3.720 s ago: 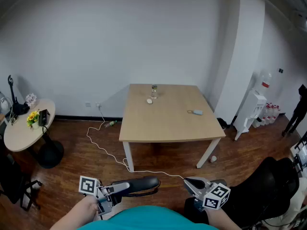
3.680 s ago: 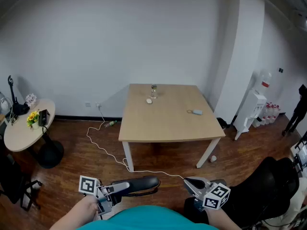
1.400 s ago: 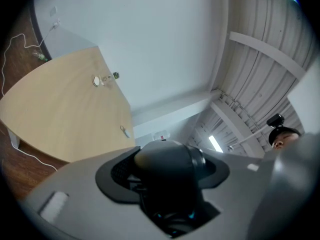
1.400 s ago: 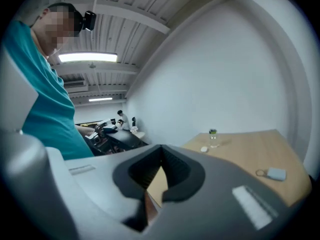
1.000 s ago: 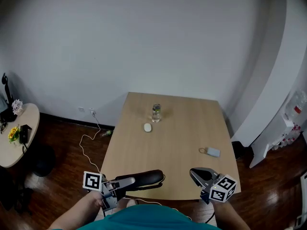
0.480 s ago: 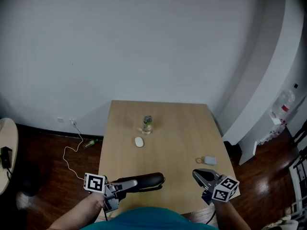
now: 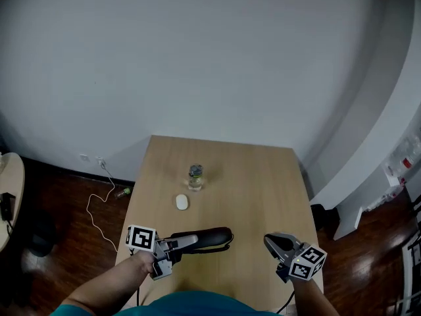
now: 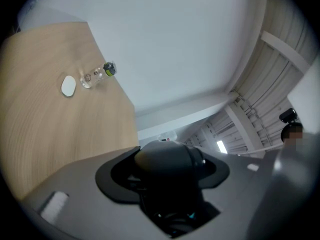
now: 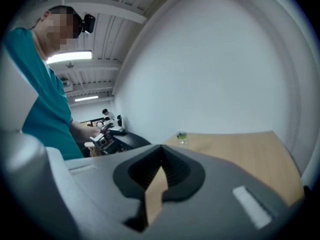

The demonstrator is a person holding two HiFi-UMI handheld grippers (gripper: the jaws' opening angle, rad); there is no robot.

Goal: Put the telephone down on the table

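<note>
The telephone (image 7: 214, 236) is a black handset, held level over the near part of the light wooden table (image 7: 263, 176). My left gripper (image 7: 184, 242) is shut on its left end, its marker cube toward the table's left edge. In the left gripper view the handset's rounded end (image 8: 167, 166) fills the space between the jaws. Over the table's near right part hangs my right gripper (image 7: 271, 241), shut with nothing in it; its jaws meet in a V in the right gripper view (image 9: 160, 176).
A small clear bottle (image 7: 195, 176) stands mid-table with a white oval object (image 7: 181, 202) in front of it on the left. A white cable (image 7: 99, 206) trails over the dark wood floor left of the table. A white wall rises behind it.
The table has come much closer in view. Both grippers, over the floor before, now hang over its near part. The handset stays in the left gripper.
</note>
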